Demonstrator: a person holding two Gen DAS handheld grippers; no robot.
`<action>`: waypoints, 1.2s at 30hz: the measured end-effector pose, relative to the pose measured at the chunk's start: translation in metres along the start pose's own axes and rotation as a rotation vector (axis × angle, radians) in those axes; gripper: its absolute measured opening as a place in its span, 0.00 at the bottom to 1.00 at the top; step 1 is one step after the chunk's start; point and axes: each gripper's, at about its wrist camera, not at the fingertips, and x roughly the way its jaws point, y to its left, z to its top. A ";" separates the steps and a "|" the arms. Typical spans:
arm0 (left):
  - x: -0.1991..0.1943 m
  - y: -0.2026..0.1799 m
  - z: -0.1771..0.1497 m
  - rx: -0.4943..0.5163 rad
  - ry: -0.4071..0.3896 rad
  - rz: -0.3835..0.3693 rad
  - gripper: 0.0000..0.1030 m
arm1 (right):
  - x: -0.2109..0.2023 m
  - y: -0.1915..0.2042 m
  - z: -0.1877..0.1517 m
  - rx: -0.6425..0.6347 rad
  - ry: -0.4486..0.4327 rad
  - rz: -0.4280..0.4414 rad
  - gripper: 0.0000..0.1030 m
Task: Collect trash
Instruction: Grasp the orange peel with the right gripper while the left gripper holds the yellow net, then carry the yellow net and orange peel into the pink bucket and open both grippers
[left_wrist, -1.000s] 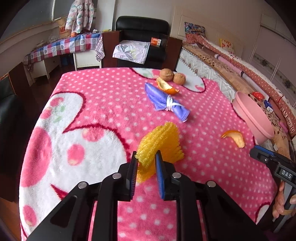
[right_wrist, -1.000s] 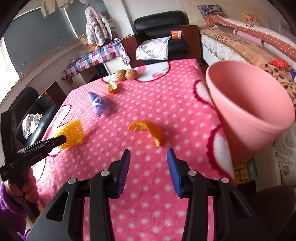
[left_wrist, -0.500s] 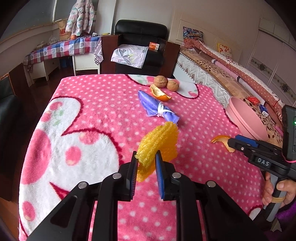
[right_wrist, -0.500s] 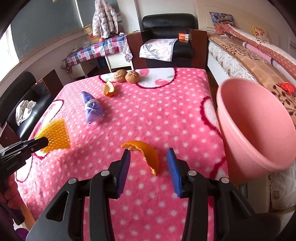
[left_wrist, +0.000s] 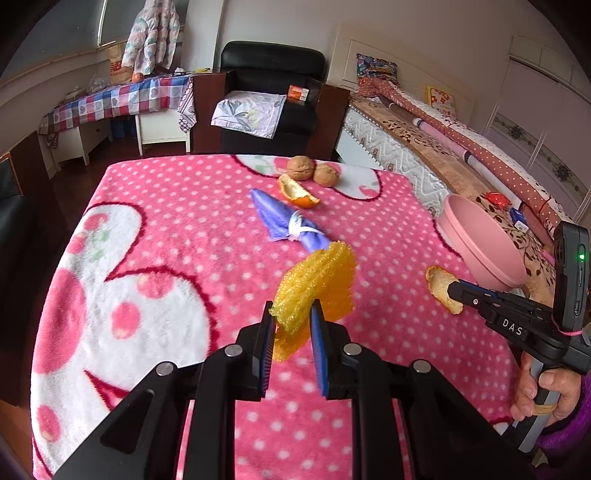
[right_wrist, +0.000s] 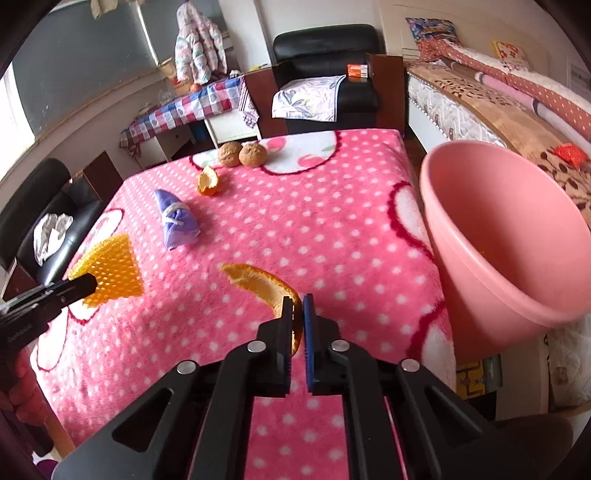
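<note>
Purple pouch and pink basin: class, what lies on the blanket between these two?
Only bare polka-dot blanket lies between the purple pouch and the pink basin, as the right wrist view shows.

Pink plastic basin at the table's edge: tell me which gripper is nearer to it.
Right. The right gripper, shut on the orange peel, sits just beside the pink plastic basin. The left gripper, holding the yellow foam net, is farther across the pink dotted blanket.

Yellow foam net (left_wrist: 320, 280) hangs lifted, just beside the purple wrapper (left_wrist: 286, 221). Curved orange peel (right_wrist: 264, 286) is near the pink bin (right_wrist: 509, 236). Another peel (left_wrist: 295, 192) lies beside two walnuts (left_wrist: 312, 171).
</note>
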 end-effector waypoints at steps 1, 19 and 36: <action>0.000 -0.003 0.001 0.005 -0.002 -0.003 0.17 | -0.002 -0.002 0.001 0.007 -0.006 0.002 0.05; 0.009 -0.072 0.033 0.094 -0.044 -0.099 0.17 | -0.051 -0.071 0.017 0.173 -0.165 -0.073 0.05; 0.046 -0.172 0.066 0.213 -0.041 -0.193 0.17 | -0.061 -0.147 0.021 0.282 -0.226 -0.188 0.05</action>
